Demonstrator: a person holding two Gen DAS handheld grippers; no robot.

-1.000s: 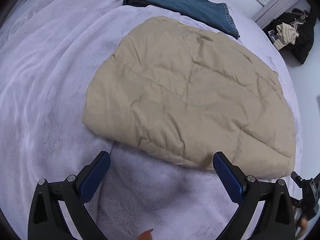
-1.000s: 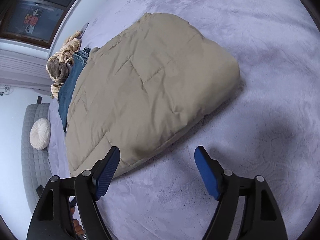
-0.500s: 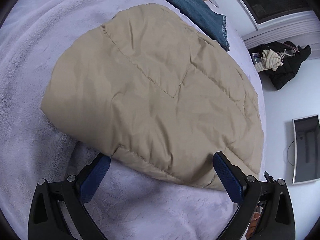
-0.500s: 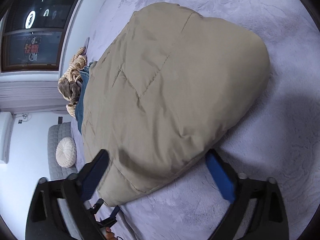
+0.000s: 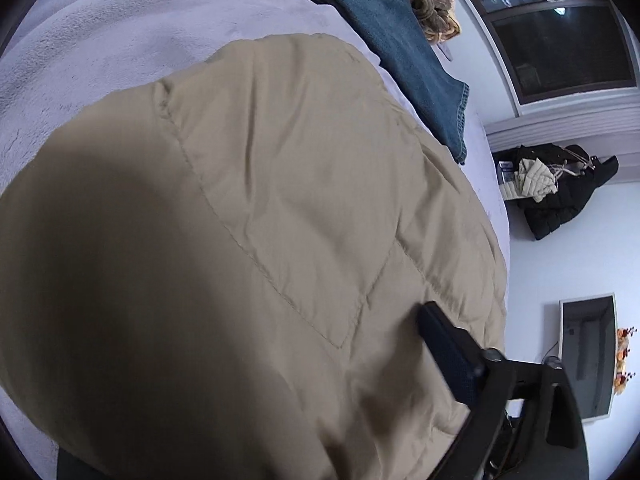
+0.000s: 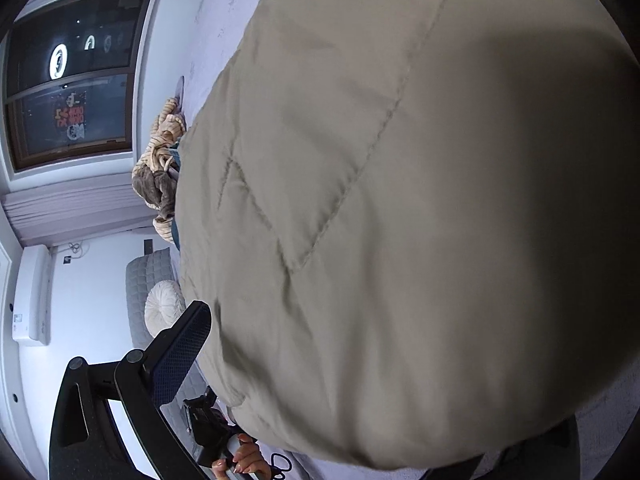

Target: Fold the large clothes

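Left jaws: the left gripper (image 5: 280,420) is closing around the near edge of the jacket (image 5: 260,240); the padded cloth bulges between the fingers and hides one of them; whether the pads press yet cannot be told.
Right jaws: the right gripper (image 6: 380,380) is spread wide; one finger shows at 8 o'clock, just off the jacket's (image 6: 400,200) edge, the other is buried under the fabric.
Edges and room: bare bedcover (image 5: 120,60) lies open at 11 o'clock in the left view; the bed's edge runs close along the jacket at 3 o'clock.
Jacket: tan, quilted, folded flat on the bed, seams crossing its top.
Around: jeans (image 5: 400,60) at 1 o'clock, just beyond the jacket; a striped bundle (image 6: 160,168) behind them; a black coat (image 5: 560,200) on the floor, well apart.
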